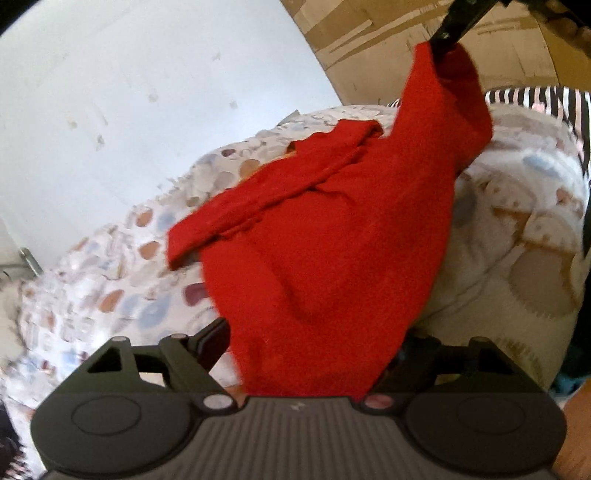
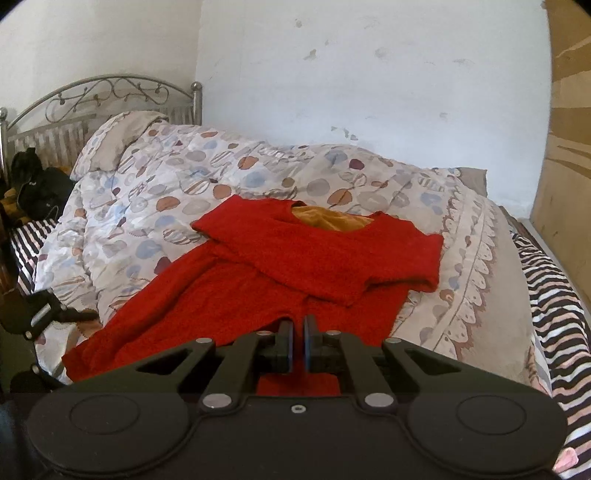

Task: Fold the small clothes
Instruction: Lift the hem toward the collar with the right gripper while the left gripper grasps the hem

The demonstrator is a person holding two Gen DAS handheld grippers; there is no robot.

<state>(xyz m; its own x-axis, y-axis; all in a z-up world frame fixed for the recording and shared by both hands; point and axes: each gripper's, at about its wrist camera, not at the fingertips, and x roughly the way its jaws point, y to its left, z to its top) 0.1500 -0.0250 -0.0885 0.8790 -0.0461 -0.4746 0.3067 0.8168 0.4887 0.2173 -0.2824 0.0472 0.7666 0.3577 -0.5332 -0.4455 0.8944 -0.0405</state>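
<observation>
A small red knitted top lies on the patterned quilt, one sleeve folded across its body. My right gripper is shut on its lower hem; in the left wrist view it holds that corner lifted at the top right. My left gripper has red cloth bunched between its fingers, which stand apart around the fabric; the right finger is hidden behind it. The left gripper also shows in the right wrist view at the left hem.
An orange garment lies under the top's neckline. A striped sheet borders the quilt on the right. A metal headboard and dark bags are at the far left. A white wall and a cardboard panel are behind.
</observation>
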